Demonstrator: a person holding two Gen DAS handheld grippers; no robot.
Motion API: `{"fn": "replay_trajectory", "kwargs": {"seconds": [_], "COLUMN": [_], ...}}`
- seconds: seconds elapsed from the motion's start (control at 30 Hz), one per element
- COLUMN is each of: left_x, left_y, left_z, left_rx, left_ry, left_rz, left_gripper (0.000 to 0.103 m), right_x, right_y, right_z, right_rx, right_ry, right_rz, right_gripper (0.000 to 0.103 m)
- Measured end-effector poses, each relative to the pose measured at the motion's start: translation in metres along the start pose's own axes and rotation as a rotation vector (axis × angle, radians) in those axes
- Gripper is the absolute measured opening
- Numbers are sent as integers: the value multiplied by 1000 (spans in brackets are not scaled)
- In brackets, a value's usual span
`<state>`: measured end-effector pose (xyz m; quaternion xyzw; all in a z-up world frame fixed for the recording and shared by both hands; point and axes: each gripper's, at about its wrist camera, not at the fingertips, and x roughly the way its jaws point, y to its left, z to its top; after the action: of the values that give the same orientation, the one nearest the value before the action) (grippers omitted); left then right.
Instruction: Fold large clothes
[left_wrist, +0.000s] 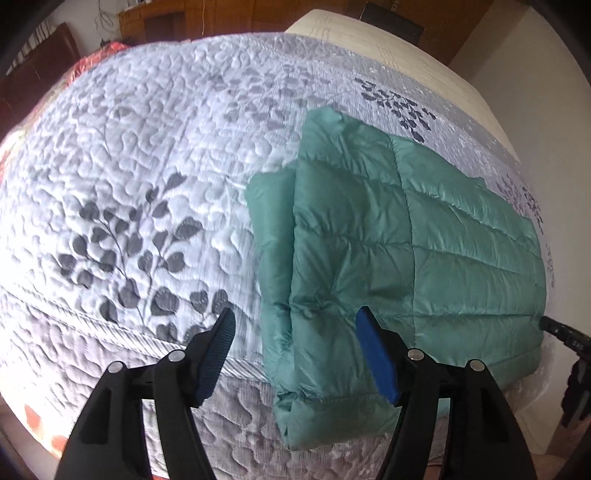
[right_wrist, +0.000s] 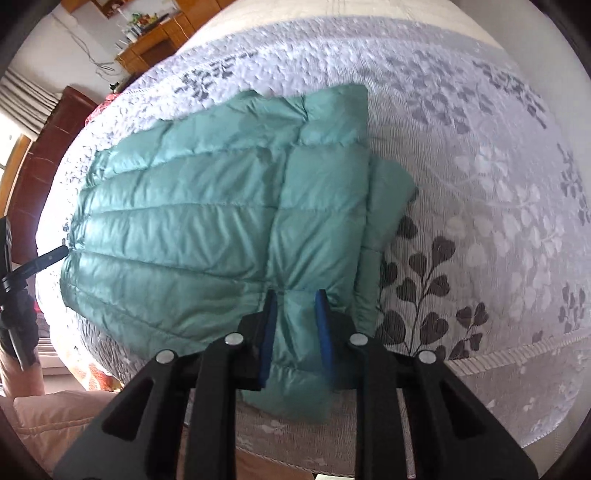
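— Where does your puffer jacket (left_wrist: 406, 236) lie?
— On the quilted bedspread (left_wrist: 147, 155), at the bed's near edge, part hanging over it.
— And your grippers?
— Left gripper (left_wrist: 295, 332) at its left side; right gripper (right_wrist: 295, 314) astride its near edge.

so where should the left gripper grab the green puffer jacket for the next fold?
Probably the near left corner of the green puffer jacket, where it overhangs the bed edge. That folded edge stands thick and free of the quilt, so an open left gripper can come in from the front, one finger under and one over. The right gripper already straddles the near hem.
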<state>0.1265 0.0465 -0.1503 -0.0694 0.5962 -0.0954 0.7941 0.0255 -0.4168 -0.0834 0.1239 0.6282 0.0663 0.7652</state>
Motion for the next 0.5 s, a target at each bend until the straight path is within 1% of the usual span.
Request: {"fn": "replay_trajectory", "kwargs": {"seconds": [0.13, 0.3, 0.4, 0.5], "left_x": [7, 20, 28, 36], "left_y": [-1, 1, 5, 11], "left_z": [-5, -5, -3, -2], "left_rx": [-8, -25, -44, -69], "left_ry": [21, 41, 48, 59], "left_rz": [-35, -60, -96, -155], "left_gripper": [69, 73, 76, 76], "right_x": [12, 24, 33, 39], "right_y": [-5, -10, -10, -10], "right_z": [-3, -3, -1, 0], "right_rx": [11, 25, 28, 35], "right_ry": [20, 44, 60, 73], "right_rz": [-4, 7, 10, 14], "right_gripper": [19, 17, 17, 17]}}
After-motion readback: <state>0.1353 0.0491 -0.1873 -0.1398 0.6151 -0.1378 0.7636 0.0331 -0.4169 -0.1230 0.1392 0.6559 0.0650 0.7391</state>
